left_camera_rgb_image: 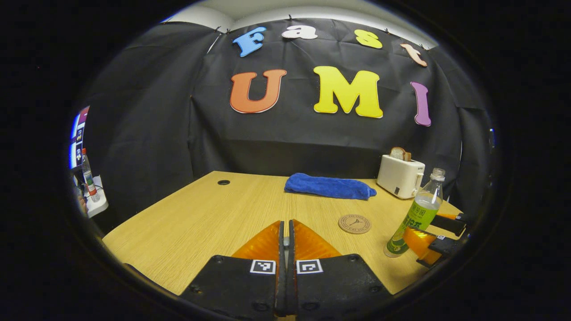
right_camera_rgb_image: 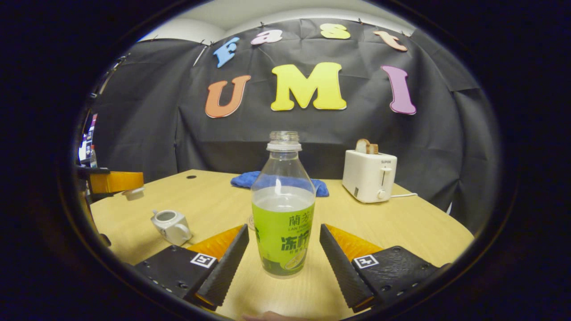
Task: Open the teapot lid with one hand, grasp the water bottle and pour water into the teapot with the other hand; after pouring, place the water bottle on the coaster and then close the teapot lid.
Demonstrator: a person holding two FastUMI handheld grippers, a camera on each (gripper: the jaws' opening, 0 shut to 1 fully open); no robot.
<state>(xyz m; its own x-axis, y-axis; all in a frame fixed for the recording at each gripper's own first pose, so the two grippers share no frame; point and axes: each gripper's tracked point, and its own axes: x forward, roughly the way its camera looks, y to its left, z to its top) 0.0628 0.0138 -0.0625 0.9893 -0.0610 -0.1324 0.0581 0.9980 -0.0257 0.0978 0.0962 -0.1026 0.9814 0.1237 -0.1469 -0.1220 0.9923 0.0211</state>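
At lower centre of the right gripper view, the right hand-held gripper [right_camera_rgb_image: 282,254] stands wide around the uncapped clear green-labelled water bottle [right_camera_rgb_image: 283,209], untouched on the wooden bench [right_camera_rgb_image: 401,223]; the left hand-held gripper [left_camera_rgb_image: 286,243] holds its fingers nearly together.

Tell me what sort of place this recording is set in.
Probably a staged recording booth, not a real kitchen: black cloth wall, one wooden table, and household props like a toaster and teapot.
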